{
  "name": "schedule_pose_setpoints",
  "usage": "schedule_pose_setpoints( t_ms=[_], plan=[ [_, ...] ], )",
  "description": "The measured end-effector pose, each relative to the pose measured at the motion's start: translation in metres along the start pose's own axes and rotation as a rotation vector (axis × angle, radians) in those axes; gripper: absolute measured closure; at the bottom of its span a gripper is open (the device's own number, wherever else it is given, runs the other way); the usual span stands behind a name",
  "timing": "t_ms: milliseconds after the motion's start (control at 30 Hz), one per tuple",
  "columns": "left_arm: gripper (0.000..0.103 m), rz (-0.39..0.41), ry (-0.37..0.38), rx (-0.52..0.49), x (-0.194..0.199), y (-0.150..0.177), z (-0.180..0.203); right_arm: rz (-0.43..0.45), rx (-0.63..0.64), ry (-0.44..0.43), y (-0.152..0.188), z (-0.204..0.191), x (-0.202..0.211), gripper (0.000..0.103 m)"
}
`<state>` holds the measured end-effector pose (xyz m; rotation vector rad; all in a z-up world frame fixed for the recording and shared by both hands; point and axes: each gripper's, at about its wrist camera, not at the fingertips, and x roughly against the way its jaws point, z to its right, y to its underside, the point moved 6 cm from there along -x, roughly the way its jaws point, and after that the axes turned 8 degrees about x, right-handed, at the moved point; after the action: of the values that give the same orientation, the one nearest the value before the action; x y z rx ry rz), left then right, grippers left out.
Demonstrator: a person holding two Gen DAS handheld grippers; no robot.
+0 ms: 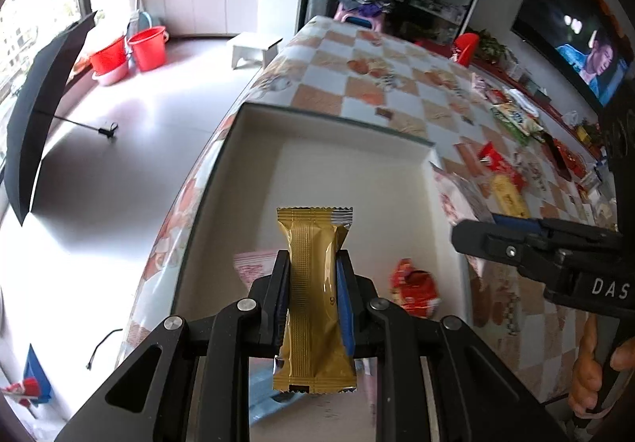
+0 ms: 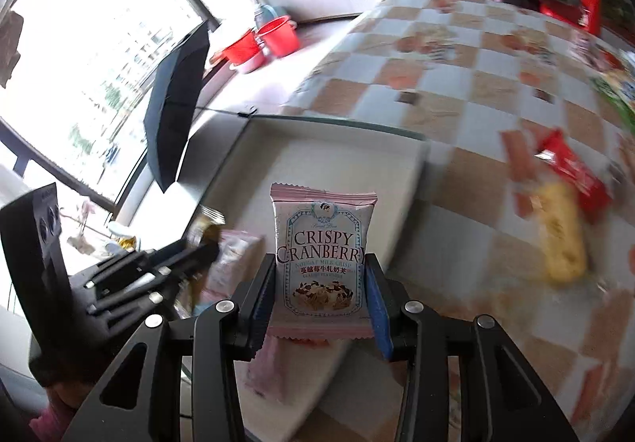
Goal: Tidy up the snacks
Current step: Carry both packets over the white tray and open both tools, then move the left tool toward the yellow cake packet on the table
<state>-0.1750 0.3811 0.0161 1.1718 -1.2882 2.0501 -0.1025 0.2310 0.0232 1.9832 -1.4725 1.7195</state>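
— Left wrist view first: my left gripper (image 1: 311, 275) has its jaws clamped on a gold bar (image 1: 313, 299), held upright over the white box (image 1: 246, 172). What's already in?
— A pink packet (image 1: 254, 267) and a red packet (image 1: 414, 289) lie on the box floor. I judge we're early on: more snacks (image 1: 512, 164) sit loose on the surface (image 1: 357, 80), right of the box.
— And the right wrist view?
— Only there can I read the label: my right gripper (image 2: 321, 287) has its jaws shut on a cranberry packet (image 2: 323, 259), above the box's near edge. It's blurred toward the right.
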Motion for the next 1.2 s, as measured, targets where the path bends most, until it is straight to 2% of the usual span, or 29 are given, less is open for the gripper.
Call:
schedule_pose_setpoints(
  t_ms=[200, 267, 300, 333, 367, 400, 433, 567, 767, 900, 1033, 1200],
  plan=[
    [0.077, -0.018, -0.015, 0.003, -0.015, 0.003, -0.007, -0.040, 0.011, -0.033, -0.014, -0.011, -0.032, 0.059],
    [0.059, -0.013, -0.026, -0.003, -0.017, 0.005, -0.007, -0.067, 0.010, -0.044, -0.014, -0.009, -0.040, 0.058],
    [0.037, -0.007, -0.030, 0.002, -0.017, 0.005, -0.007, -0.074, 0.008, -0.039, -0.014, -0.007, -0.041, 0.057],
    [0.024, 0.010, -0.029, 0.011, -0.014, 0.005, -0.008, -0.075, 0.006, -0.031, -0.014, -0.004, -0.041, 0.043],
    [0.023, 0.033, -0.018, 0.019, -0.011, 0.004, -0.008, -0.070, 0.003, -0.020, -0.013, -0.001, -0.038, 0.014],
    [0.023, 0.042, -0.010, 0.020, -0.009, 0.003, -0.007, -0.047, -0.006, 0.005, -0.013, 0.006, -0.032, 0.003],
    [0.023, 0.047, -0.003, 0.020, -0.006, 0.002, -0.006, -0.029, -0.015, 0.019, -0.013, 0.011, -0.026, 0.000],
    [0.023, 0.050, 0.012, 0.005, -0.001, 0.000, 0.006, -0.003, -0.091, 0.048, -0.006, 0.041, -0.004, 0.000],
    [0.022, 0.030, 0.067, -0.057, 0.009, 0.004, 0.042, 0.010, -0.236, 0.153, 0.024, 0.105, 0.027, 0.000],
    [0.021, 0.004, 0.114, -0.084, 0.015, 0.008, 0.071, -0.018, -0.311, 0.245, 0.060, 0.148, 0.050, 0.000],
    [0.020, -0.057, 0.172, -0.091, 0.014, 0.014, 0.105, -0.027, -0.360, 0.348, 0.106, 0.184, 0.077, 0.000],
    [0.020, -0.107, 0.204, -0.127, 0.012, 0.019, 0.153, -0.061, -0.361, 0.466, 0.166, 0.207, 0.102, 0.000]
  ],
)
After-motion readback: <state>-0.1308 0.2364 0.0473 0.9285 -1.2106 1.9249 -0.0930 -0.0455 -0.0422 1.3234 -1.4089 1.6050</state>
